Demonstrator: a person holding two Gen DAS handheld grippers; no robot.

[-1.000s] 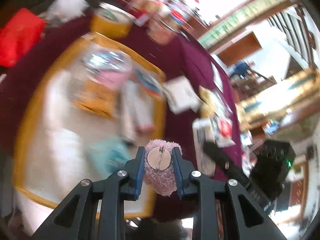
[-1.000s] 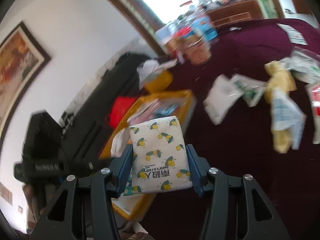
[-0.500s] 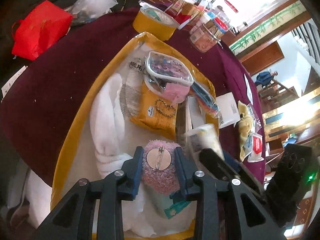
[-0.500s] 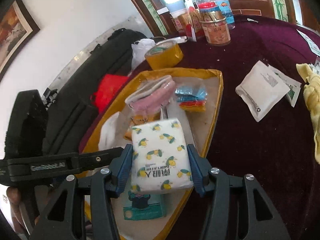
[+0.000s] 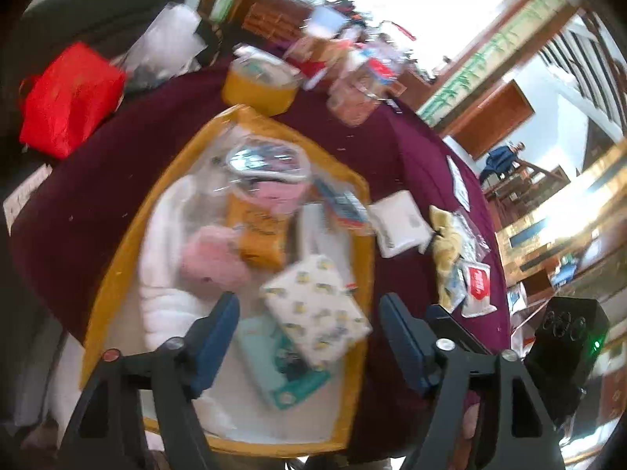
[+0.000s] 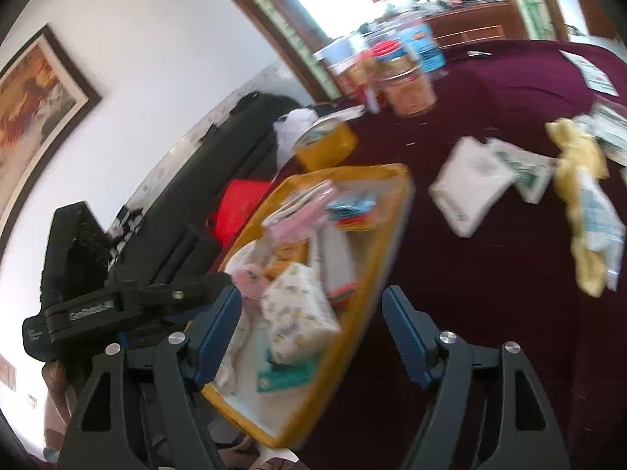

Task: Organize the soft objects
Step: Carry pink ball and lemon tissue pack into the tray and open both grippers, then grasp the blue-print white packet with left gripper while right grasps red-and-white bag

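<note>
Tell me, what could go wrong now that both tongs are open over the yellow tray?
The lemon-print tissue pack lies tilted on other things near the yellow tray rim, so it might slide toward the edge. The pink fluffy toy sits loosely on the white towel and could roll. The left tongs and right tongs hang close together and could bump.

A round table [image 6: 490, 274] under a dark maroon cloth fills the middle of the room. Behind it, a white wall [image 6: 156, 58] carries a framed painting [image 6: 35, 94] in warm orange tones. A dark sofa [image 6: 219, 145] runs along that wall. Bright daylight pours through a large window [image 5: 411, 8] with a brown wooden frame. A wooden door [image 5: 493, 117] stands beyond the table.
</note>
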